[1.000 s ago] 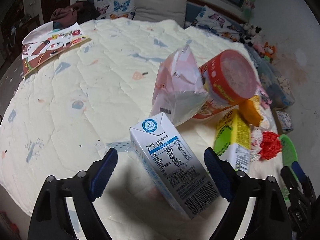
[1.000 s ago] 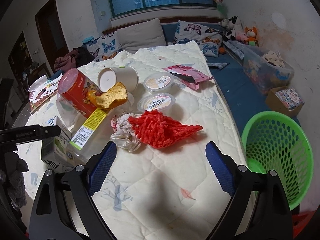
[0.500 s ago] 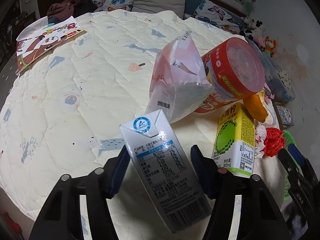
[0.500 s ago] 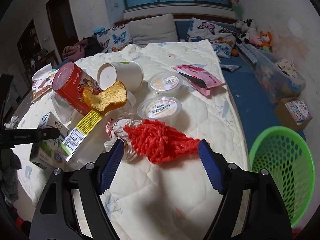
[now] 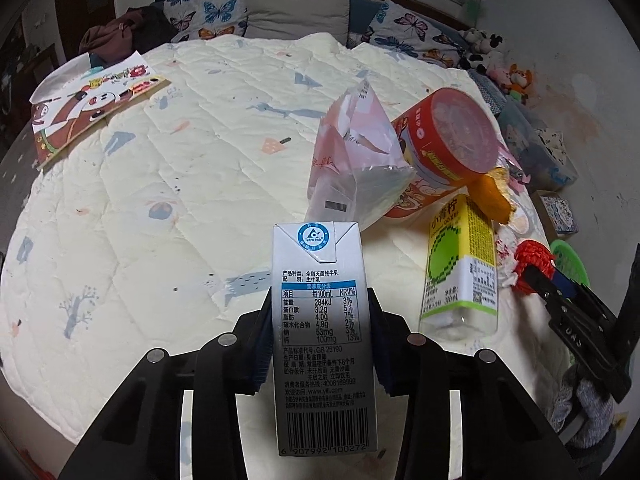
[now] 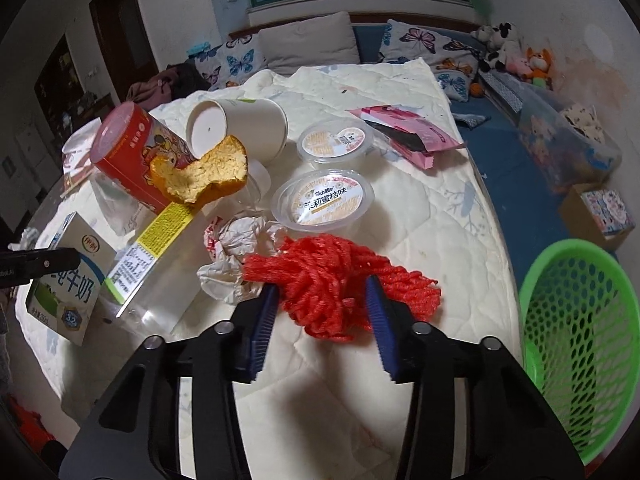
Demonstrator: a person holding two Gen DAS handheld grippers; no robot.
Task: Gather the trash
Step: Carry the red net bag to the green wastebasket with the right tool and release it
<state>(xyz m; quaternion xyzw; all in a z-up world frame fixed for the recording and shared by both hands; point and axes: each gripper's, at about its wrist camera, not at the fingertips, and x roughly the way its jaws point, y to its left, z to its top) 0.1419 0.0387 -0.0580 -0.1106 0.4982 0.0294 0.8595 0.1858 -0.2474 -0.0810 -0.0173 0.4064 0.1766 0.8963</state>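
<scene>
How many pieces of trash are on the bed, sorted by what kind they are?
Drink cartons and bottles: 2, milk carton, lime drink bottle
Cups and tubs: 4, paper cup, red canister, pudding cups
Wrappers and bags: 3
Bread: 1
Red net: 1
Total: 11

Left gripper (image 5: 320, 336) is closing on the milk carton (image 5: 322, 320), pads pressing both sides, right over the quilt (image 5: 160, 184).

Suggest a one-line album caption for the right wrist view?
Right gripper closing around red mesh netting amid bed-top trash, green basket waiting alongside.
</scene>
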